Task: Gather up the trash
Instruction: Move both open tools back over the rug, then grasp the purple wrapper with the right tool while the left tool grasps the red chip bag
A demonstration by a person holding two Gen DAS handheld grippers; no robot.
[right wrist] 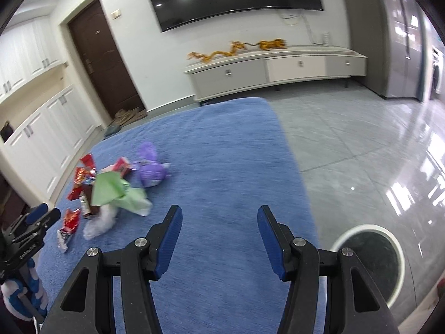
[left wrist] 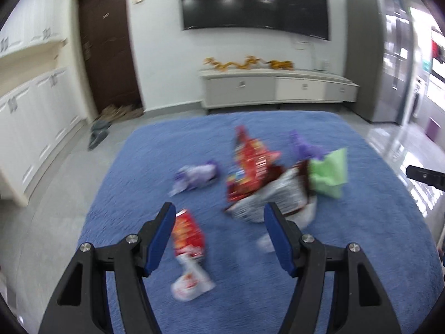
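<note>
Several snack wrappers lie on a blue cloth-covered table (left wrist: 361,250). My left gripper (left wrist: 218,217) is open above a red and white wrapper (left wrist: 189,250), which lies between and just below its fingers. Beyond it are a purple wrapper (left wrist: 196,176), a big red wrapper (left wrist: 251,164), a silver one (left wrist: 274,197) and a green one (left wrist: 329,171). My right gripper (right wrist: 219,220) is open and empty over bare blue cloth (right wrist: 222,153), right of the pile (right wrist: 111,189). The left gripper shows at the right wrist view's left edge (right wrist: 30,231).
A round white-rimmed bin (right wrist: 372,258) stands on the grey tiled floor by the table's right side. A white TV cabinet (left wrist: 278,86) with a TV above and a brown door (left wrist: 107,47) are along the far wall. White cupboards (left wrist: 30,117) line the left.
</note>
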